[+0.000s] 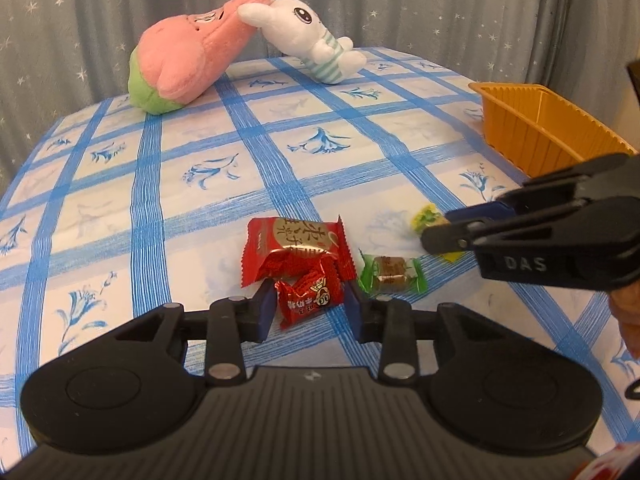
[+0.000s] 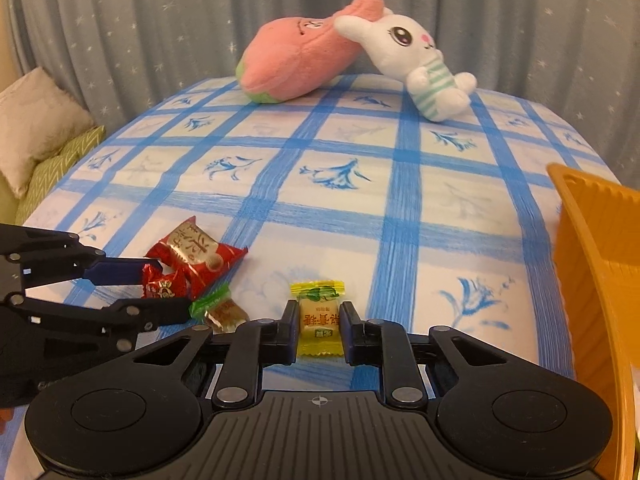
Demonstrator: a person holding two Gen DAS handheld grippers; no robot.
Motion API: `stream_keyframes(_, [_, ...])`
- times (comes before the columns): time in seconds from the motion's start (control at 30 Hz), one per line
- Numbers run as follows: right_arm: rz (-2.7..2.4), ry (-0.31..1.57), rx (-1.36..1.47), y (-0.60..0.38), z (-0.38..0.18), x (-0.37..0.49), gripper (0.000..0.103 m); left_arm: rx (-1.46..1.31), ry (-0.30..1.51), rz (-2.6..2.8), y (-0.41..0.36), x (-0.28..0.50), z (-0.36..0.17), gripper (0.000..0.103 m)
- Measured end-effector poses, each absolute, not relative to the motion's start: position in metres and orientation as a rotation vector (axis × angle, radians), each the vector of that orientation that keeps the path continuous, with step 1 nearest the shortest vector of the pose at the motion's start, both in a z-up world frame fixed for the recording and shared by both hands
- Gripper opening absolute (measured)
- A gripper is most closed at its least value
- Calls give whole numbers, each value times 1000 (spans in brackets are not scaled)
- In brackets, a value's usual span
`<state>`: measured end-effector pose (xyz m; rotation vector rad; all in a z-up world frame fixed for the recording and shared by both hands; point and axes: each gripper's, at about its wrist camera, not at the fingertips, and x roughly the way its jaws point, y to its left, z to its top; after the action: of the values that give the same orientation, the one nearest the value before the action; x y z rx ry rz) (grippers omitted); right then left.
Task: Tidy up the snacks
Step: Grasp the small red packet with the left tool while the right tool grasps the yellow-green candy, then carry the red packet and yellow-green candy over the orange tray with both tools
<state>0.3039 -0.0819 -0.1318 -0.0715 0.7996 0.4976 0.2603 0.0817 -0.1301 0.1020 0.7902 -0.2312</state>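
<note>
Two claws, one candy each on the table point(image 2: 320, 216) — the right gripper point(image 2: 319, 334) is clamped on the yellow candy point(image 2: 319, 320), the left gripper point(image 1: 310, 310) nips the small red candy point(image 1: 310, 298), which overlaps the big red packet point(image 1: 296, 248) and could drag it or slip. Orange tray point(image 2: 592, 280) is cut off, its inside hidden. Green candy point(image 1: 392, 276) sits between them.

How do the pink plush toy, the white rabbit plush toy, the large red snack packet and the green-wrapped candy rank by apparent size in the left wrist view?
1. pink plush toy
2. white rabbit plush toy
3. large red snack packet
4. green-wrapped candy

The snacks lie nearer the camera, so true differences are probably greater.
</note>
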Motion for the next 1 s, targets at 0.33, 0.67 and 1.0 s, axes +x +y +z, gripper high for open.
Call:
stream_keyframes(0.33, [472, 808, -34, -97, -125, 281, 21, 2, 823, -190, 78, 250, -126, 18])
stream_keyframes(0.67, [431, 809, -15, -117, -110, 245, 21, -64, 824, -147, 50, 202, -113, 18])
stream_keyframes(1.0, [392, 813, 11, -148, -91, 193, 21, -102, 797, -99, 25, 149, -90, 18])
